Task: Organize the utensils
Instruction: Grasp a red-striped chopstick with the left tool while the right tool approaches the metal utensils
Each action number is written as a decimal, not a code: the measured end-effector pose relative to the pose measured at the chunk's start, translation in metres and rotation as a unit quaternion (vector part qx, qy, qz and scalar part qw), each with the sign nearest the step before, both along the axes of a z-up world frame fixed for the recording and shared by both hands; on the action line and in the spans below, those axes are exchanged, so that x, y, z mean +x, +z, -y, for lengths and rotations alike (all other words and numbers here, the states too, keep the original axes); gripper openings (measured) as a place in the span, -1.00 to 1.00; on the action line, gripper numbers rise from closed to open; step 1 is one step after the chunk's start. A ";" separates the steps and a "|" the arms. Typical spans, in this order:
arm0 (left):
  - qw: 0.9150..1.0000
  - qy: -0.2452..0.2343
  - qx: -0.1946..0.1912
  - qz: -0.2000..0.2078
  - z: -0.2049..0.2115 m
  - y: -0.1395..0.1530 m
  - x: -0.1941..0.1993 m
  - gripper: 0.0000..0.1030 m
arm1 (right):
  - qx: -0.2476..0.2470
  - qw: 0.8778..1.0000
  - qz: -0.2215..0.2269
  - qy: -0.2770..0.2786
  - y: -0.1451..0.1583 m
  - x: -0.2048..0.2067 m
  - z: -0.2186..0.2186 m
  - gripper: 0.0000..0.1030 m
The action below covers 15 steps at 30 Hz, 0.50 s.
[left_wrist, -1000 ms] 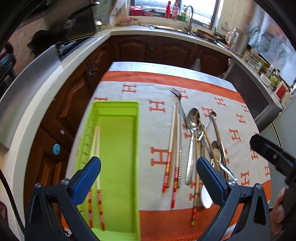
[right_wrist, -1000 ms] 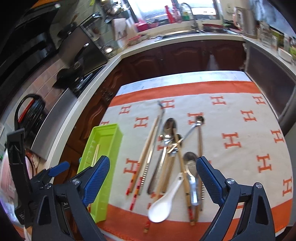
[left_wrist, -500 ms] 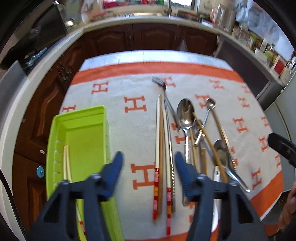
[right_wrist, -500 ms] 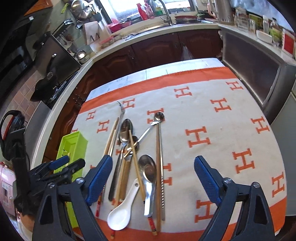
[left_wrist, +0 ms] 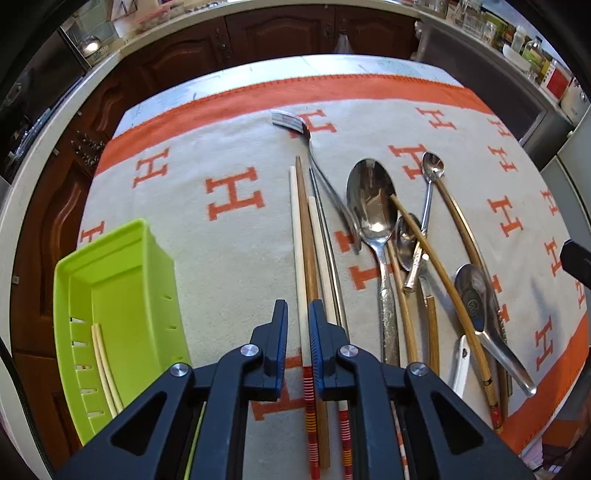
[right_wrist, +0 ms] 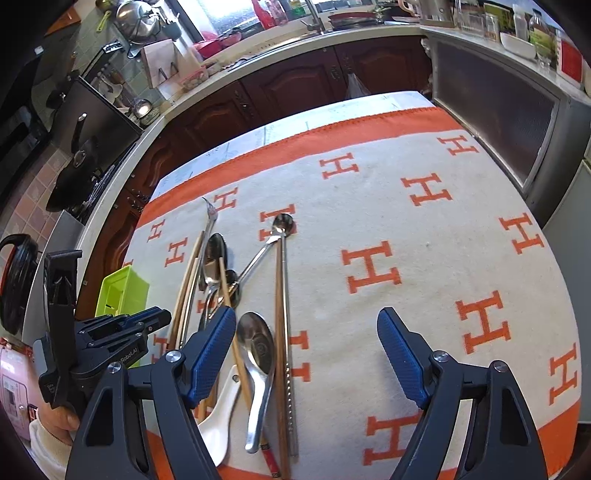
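Observation:
My left gripper (left_wrist: 298,325) has its jaws nearly closed around a pale chopstick with a red-striped end (left_wrist: 300,258) that lies on the cloth. Beside it lie a brown chopstick (left_wrist: 308,229), another pale one (left_wrist: 320,254) and a metal one. A fork (left_wrist: 317,162), a large spoon (left_wrist: 373,210), smaller spoons, wooden chopsticks (left_wrist: 439,266) and a white ceramic spoon (right_wrist: 218,417) lie to the right. The green tray (left_wrist: 122,295) at the left holds two pale chopsticks (left_wrist: 105,369). My right gripper (right_wrist: 306,354) is open and empty above the cloth.
The table carries a beige cloth with orange H marks (right_wrist: 424,258) and an orange border. Dark wood cabinets (left_wrist: 277,33) and a counter with a sink (right_wrist: 314,26) lie behind. A stove (right_wrist: 85,147) stands at the left.
My left gripper moved right from over the green tray to the chopsticks, lowered and closed its jaws around one pale chopstick. My right gripper drifted right, staying open.

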<state>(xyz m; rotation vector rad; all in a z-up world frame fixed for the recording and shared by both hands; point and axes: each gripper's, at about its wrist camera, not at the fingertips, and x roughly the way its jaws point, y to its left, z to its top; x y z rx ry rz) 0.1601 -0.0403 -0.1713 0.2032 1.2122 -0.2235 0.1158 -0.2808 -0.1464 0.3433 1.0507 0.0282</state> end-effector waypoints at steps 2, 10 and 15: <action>1.000 0.002 0.005 -0.004 -0.001 -0.004 0.002 -0.83 | 0.001 1.000 -0.002 -0.002 -0.004 0.002 0.002 0.57; 1.000 0.012 0.000 -0.021 -0.006 -0.012 0.010 -0.83 | 0.002 1.000 -0.010 0.000 -0.015 0.006 0.003 0.57; 0.999 0.021 -0.010 -0.029 -0.009 -0.014 0.016 -0.72 | -0.003 1.000 -0.015 0.001 -0.021 0.008 0.002 0.57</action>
